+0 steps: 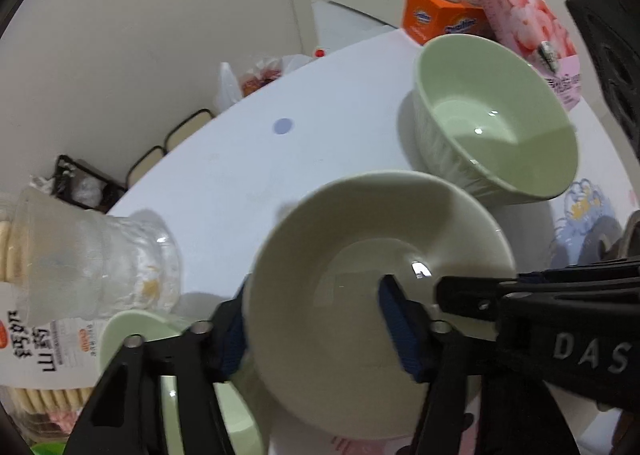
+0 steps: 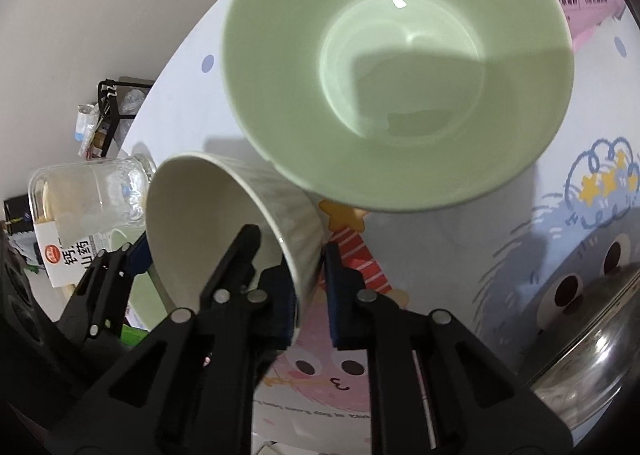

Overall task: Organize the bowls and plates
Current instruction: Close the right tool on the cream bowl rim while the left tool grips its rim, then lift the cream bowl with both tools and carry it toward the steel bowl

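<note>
A cream bowl (image 1: pixel 360 355) with a ribbed outside (image 2: pixel 280 211) sits tilted at the near side of the table. My right gripper (image 2: pixel 312 303) is shut on its rim, one pad inside and one outside; it enters the left wrist view from the right (image 1: pixel 452 295). My left gripper (image 1: pixel 316 331) straddles the opposite wall. Its outer pad is at the rim and its inner pad stands off inside the bowl (image 2: pixel 192 243). A larger pale green bowl (image 1: pixel 496 115) stands upright just behind (image 2: pixel 400 67). A pale green dish (image 1: pixel 128 335) lies partly under my left gripper.
A clear glass jar (image 1: pixel 100 263) stands left of the cream bowl, by a cracker packet (image 1: pixel 28 359). An orange box (image 1: pixel 440 15) and a pink snack bag (image 1: pixel 528 23) stand behind the green bowl. A steel pot lid (image 2: pixel 592 355) lies at the right on the cartoon table mat (image 2: pixel 600 215).
</note>
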